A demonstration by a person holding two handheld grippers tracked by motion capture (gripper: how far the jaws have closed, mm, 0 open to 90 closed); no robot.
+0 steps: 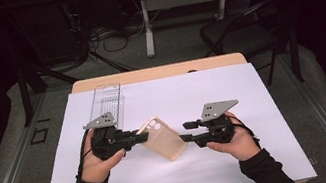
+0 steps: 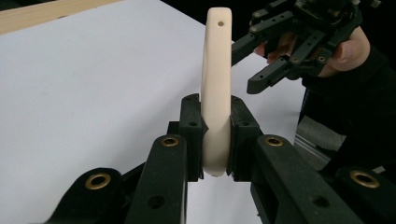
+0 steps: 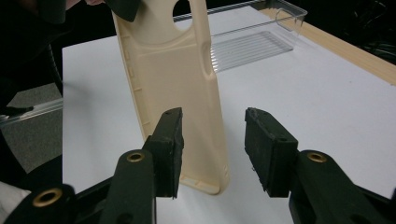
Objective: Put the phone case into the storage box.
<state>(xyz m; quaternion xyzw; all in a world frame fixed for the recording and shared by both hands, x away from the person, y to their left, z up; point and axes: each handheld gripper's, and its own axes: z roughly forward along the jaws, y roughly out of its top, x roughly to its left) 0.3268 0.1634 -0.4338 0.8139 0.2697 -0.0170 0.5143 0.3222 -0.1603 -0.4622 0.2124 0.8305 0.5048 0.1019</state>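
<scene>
A cream phone case [image 1: 161,137] hangs above the white sheet between the two grippers, camera cut-out toward the left one. My left gripper [image 1: 144,136] is shut on its upper end; in the left gripper view both pads clamp the case's edge [image 2: 216,70] at the gripper [image 2: 216,135]. My right gripper [image 1: 184,132] stands open at the case's lower end. In the right gripper view the case [image 3: 173,84] stands upright between the jaws of that gripper [image 3: 212,144], close to the left pad [image 3: 168,149], with a clear gap to the right pad [image 3: 268,149].
A clear plastic tray [image 1: 107,98] lies at the back left of the white sheet [image 1: 212,93], also visible as a tray [image 3: 261,37] beyond the case. The wooden table edge [image 1: 157,72] runs along the back. A dark chair [image 1: 242,32] stands behind the table.
</scene>
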